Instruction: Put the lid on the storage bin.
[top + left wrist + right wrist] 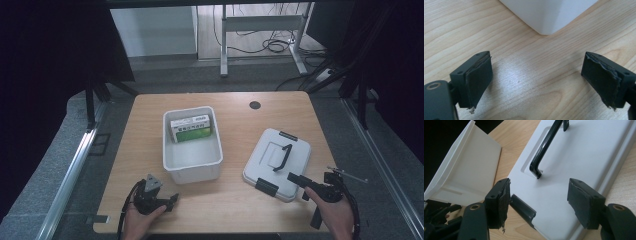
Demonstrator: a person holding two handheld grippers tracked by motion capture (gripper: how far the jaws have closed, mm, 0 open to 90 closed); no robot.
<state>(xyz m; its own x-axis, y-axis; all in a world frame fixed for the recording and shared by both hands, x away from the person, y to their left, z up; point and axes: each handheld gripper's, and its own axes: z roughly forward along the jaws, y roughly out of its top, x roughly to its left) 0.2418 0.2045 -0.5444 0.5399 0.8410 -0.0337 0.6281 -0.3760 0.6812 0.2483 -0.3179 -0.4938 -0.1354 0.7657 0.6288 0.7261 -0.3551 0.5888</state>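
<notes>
A white open bin (192, 170) stands mid-table with a green and white carton (190, 128) lying in its far end. To its right the bin's white lid (295, 160) lies flat, its black handle (282, 156) raised and a black clip (267, 186) on the near edge. My left gripper (170, 201) rests open on the wood just in front of the bin; the bin's near corner (547, 23) shows beyond its empty jaws. My right gripper (537, 203) hovers open over the lid's near edge (564, 202), by the clip (522, 208) and before the handle (544, 148).
A dark round grommet hole (255, 105) sits near the table's far edge. Bare wood (227, 120) lies between bin and lid. Beyond the table are a grey floor, a desk frame (260, 30) and cables.
</notes>
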